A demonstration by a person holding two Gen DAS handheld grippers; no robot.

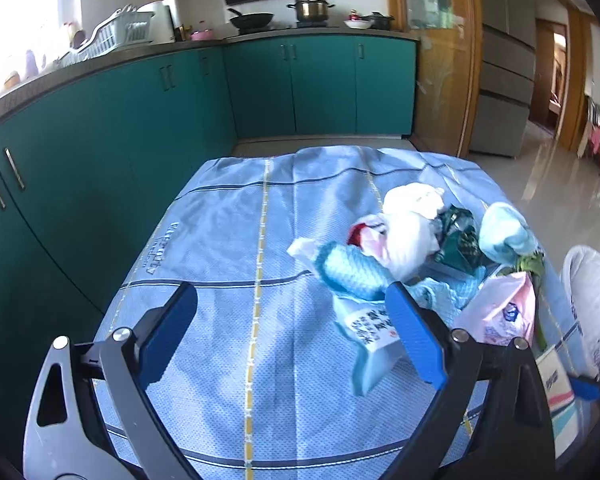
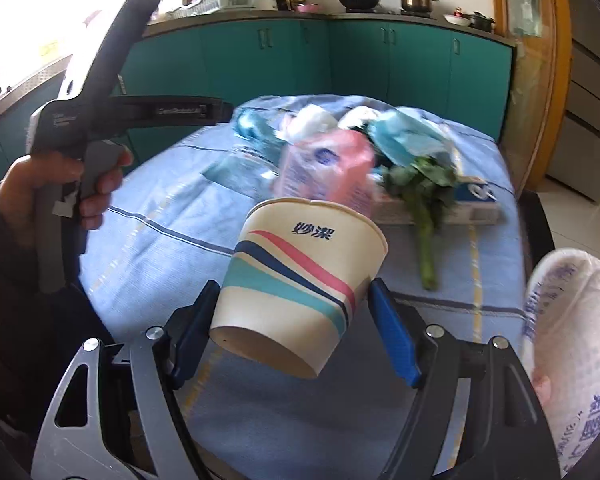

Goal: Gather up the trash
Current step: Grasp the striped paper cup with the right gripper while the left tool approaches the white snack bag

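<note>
Hidden/cut off: paper cup [image 2: 298, 284] base & lower wall partly behind the blue pads; white bag [image 2: 568, 356] cut by frame edge at right, its printing unreadable. Trash pile [image 1: 428, 248] is a jumble, items overlap, far ones hard to tell apart.
Left view only: left gripper [image 1: 292, 316] over bare blue cloth on the worktop [image 1: 220, 240]; printed wrapper [image 1: 370, 330] just beside its right pad; only a sliver of the cup at far right.
Right view only: the cup whole; green veg stalk [image 2: 424, 216] lying on the cloth; flat box [image 2: 476, 204] under its leaves; pink pack [image 2: 328, 172] behind the cup, blurred; person's hand [image 2: 60, 188] on the left gripper's handle.
Cup axis: tilted, mouth up & away from camera, base toward camera & low; long axis leans right.
Cup location: between right gripper [image 2: 296, 316] pads, above the cloth, near side of the pile.
Left jaws: wide apart, holding nothing.
Right jaws: clamped on cup's lower wall.
</note>
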